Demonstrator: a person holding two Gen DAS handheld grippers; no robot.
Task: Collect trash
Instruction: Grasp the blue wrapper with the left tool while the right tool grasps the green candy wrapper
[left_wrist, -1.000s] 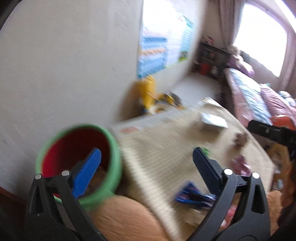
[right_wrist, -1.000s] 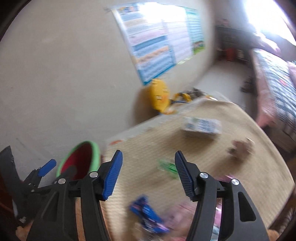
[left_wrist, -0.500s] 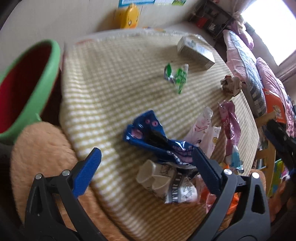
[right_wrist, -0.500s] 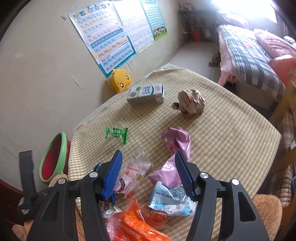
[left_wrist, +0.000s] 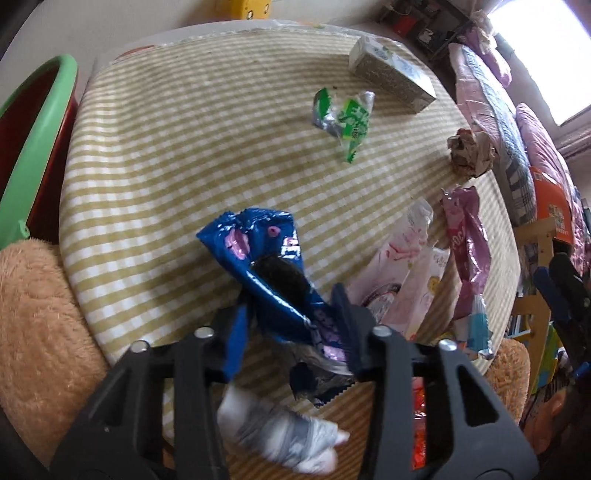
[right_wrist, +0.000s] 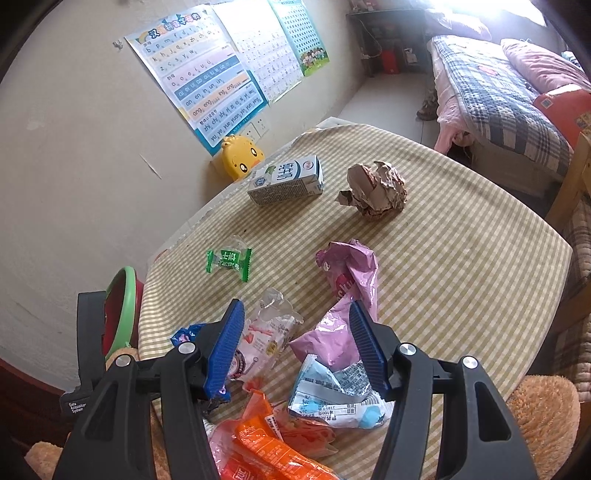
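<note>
1. Trash scattered over a checked tablecloth (left_wrist: 155, 155); green-rimmed red bin (left_wrist: 33, 122) off the table edge at 9 o'clock in the left wrist view, probably set there as the drop point.
2. Left gripper (left_wrist: 291, 325) pointing steeply down, jaws closing around a blue wrapper (left_wrist: 266, 266); wrapper pinched at its crumpled near end, the rest fanning up toward 12 o'clock. Gripped by the bunched end, likely because the flat foil gives no edge to bite.
3. White-grey crumpled cup (left_wrist: 284, 439) blurred below the left jaws at 6 o'clock; touching the wrapper or not, cannot tell.
4. Right gripper (right_wrist: 295, 343) half open, holding nothing, poised over the near heap: clear pink-printed bag (right_wrist: 266, 339) by its left pad, purple wrapper (right_wrist: 343, 306) by its right pad, light-blue packet (right_wrist: 332, 398) and orange packets (right_wrist: 266, 446) below at 6 o'clock. Seemingly parked there to take the next piece.
5. Farther out, well apart: green sweet wrapper (right_wrist: 229, 260) at 11 o'clock, milk carton (right_wrist: 288, 181) and brown paper ball (right_wrist: 376, 192) near 12 o'clock, none yet collected.
6. Likely next: lifting the blue wrapper toward the bin; risk of slippery foil sliding free from a thin bite.
</note>
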